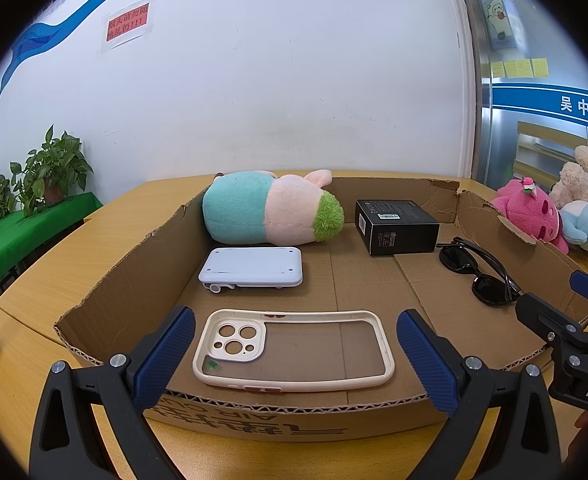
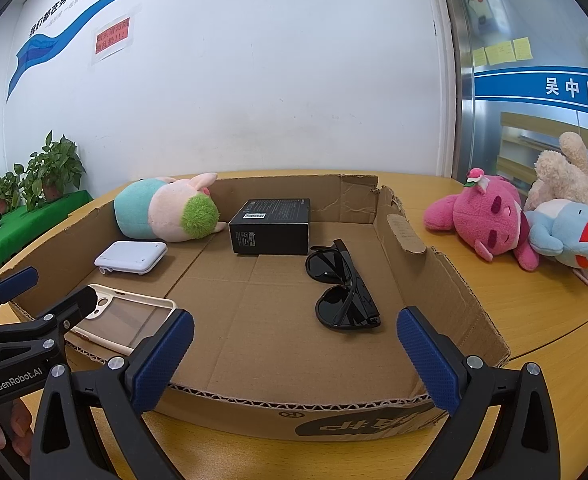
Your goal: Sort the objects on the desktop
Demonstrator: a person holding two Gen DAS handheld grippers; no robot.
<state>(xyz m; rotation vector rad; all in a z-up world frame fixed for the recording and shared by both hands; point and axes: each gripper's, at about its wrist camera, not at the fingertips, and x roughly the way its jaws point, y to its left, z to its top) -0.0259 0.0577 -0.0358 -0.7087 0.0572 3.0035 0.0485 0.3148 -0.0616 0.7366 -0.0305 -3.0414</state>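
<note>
Both hand-held grippers gape wide, empty, before the corrugated cardboard tray [image 1: 106,280].
Inside it: cream-rimmed phone case [image 1: 294,350] nearest the left hand-held gripper [image 1: 294,356]; glossy black sunglasses [image 2: 343,286] beyond the right hand-held gripper [image 2: 295,354].

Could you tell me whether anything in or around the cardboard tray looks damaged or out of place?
The cardboard tray is damaged: its far right corner is torn and creased, and the right wall has a ragged, uneven edge. The plush toy inside lies on its side. The black box, sunglasses and phone case look intact.
</note>
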